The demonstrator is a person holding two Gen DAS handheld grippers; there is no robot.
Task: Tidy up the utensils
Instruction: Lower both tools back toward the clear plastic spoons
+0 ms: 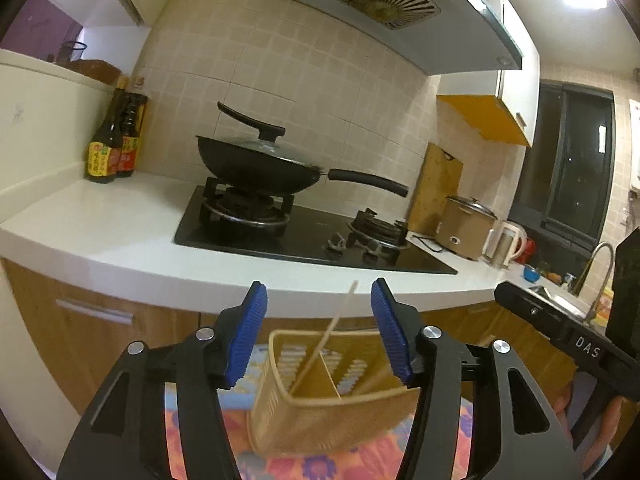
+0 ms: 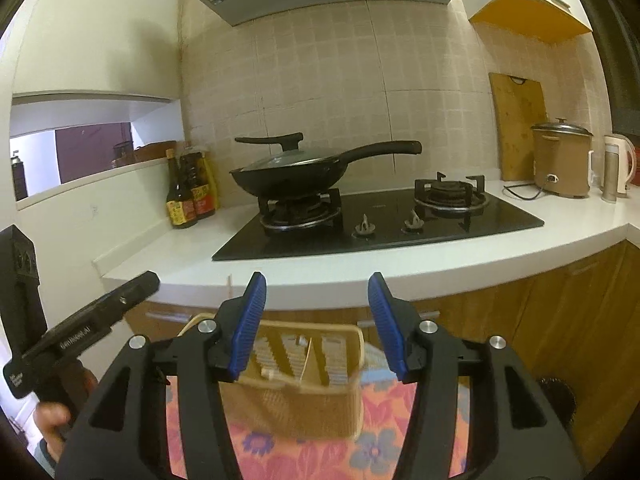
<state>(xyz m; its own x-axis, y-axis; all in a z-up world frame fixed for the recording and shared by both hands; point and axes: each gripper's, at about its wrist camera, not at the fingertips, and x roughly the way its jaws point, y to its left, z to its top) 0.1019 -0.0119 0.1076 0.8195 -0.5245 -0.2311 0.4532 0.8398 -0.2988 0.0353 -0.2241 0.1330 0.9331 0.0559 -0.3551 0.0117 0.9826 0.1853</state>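
Observation:
A yellow slotted utensil basket with a middle divider stands on a floral cloth, below and between my blue fingers. A thin wooden chopstick leans out of its left compartment. My left gripper is open and empty above the basket. In the right wrist view the same basket sits below my right gripper, which is open and empty. The chopstick tip shows left of the fingers. Each gripper's body shows at the other view's edge.
Ahead is a white counter with a black gas hob, a lidded wok, two sauce bottles, a cutting board, a rice cooker and a kettle. Wooden cabinet doors stand below.

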